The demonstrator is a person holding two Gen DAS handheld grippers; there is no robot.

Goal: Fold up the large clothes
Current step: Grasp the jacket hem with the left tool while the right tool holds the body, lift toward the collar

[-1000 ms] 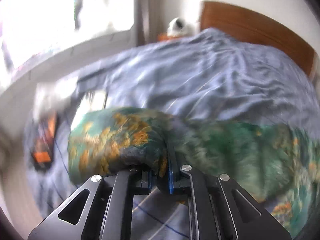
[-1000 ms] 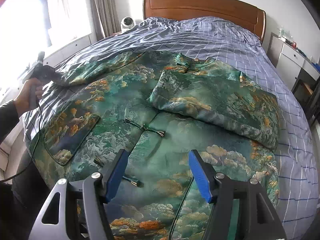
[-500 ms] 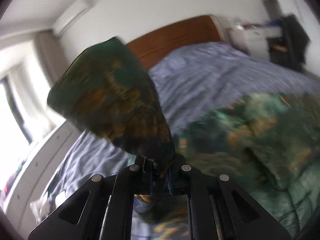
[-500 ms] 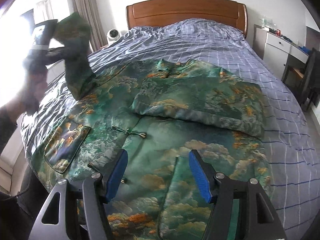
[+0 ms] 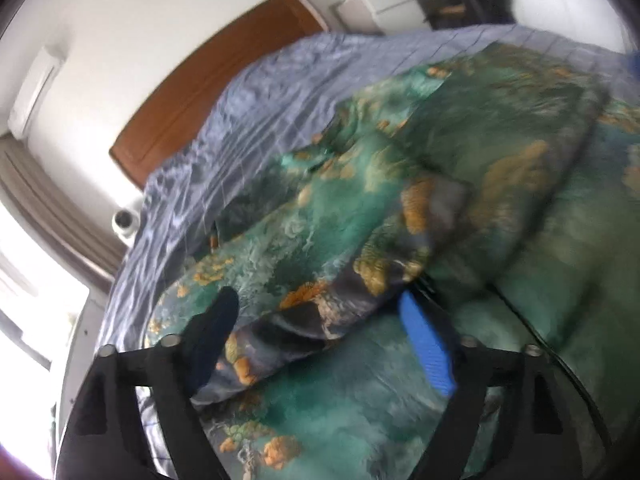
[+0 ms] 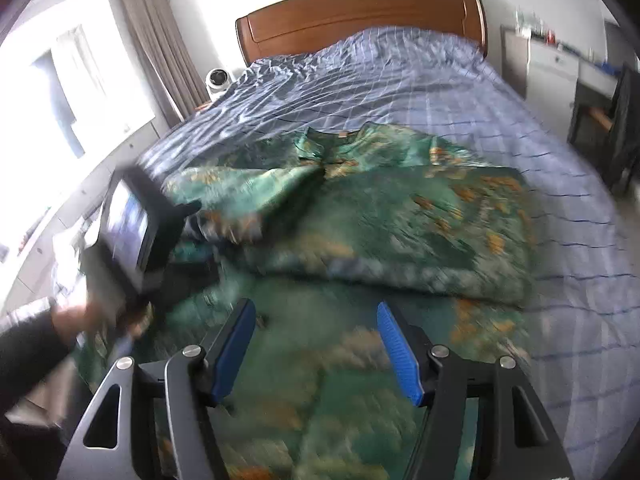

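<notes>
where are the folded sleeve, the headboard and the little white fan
folded sleeve (image 5: 360,264), left wrist view, on its dark cuff end lying across the garment
headboard (image 6: 360,12), right wrist view, on the middle of the wooden panel
little white fan (image 6: 219,79), right wrist view, on its round face beside the bed

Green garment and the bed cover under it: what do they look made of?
Garment: looks like satin or brocade, glossy, judging by the sheen on its green and gold cloud pattern; it seems padded where the folded parts lie thick. Blur leaves the weave open. Cover: thin woven cloth, probably cotton, blue-grey with a fine check, matte with many small creases.
</notes>
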